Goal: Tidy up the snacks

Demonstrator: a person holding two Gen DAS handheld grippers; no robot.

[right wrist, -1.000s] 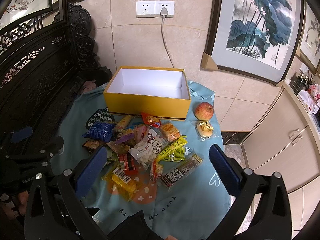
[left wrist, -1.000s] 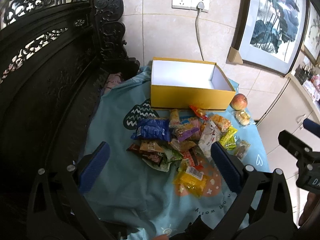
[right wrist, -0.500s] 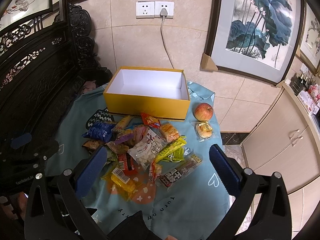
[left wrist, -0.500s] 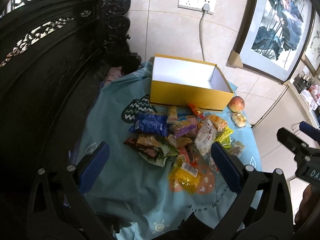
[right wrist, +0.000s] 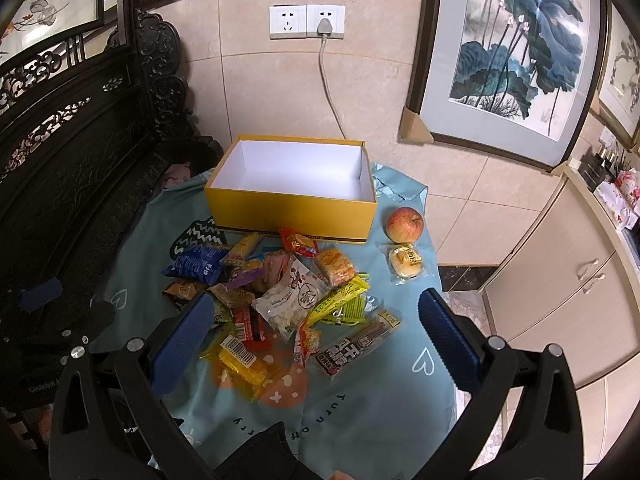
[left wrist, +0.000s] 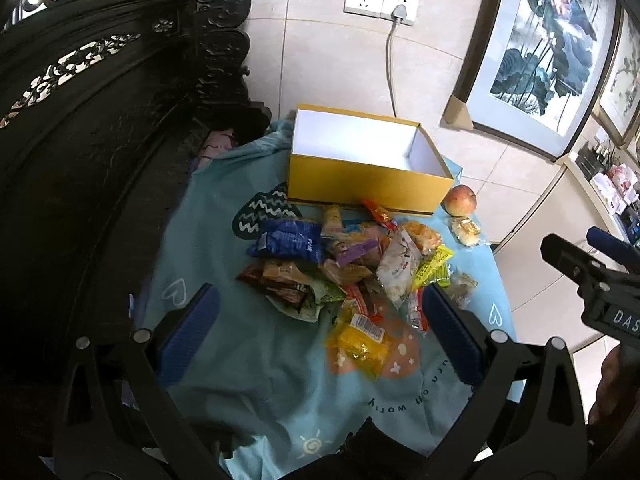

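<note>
Nothing is sorted yet, as far as I can judge: the yellow box [right wrist: 292,210] stands at the far edge of the tabletop [right wrist: 380,408], against the wall, and its white inside is bare, with no packet in it. The whole job is still ahead of me. The snack pile [right wrist: 276,296] lies loose on the blue cloth in the middle of the tabletop, just in front of the box's near wall, with a red packet [right wrist: 298,242] touching or almost touching that wall. In the heap I pick out a blue packet [right wrist: 198,264] on its left side, a white bag of small pale pieces [right wrist: 292,300] in the middle, a yellow-green packet [right wrist: 344,300] to its right, a long dark bar [right wrist: 352,346] on the near right, and a yellow packet with a barcode [right wrist: 240,358] nearest to me. Apart from the heap, toward the right edge, an apple [right wrist: 405,224] sits beside the box's right corner, and a wrapped bun [right wrist: 406,260] lies just in front of it. My right gripper [right wrist: 314,336] hovers above the near part of the pile with its jaws spread wide and nothing between them. My left gripper [left wrist: 320,328] is likewise wide apart and empty, held over the near-left part of the heap. Every packet has still to go into the box; whether the apple belongs there too I cannot tell.
</note>
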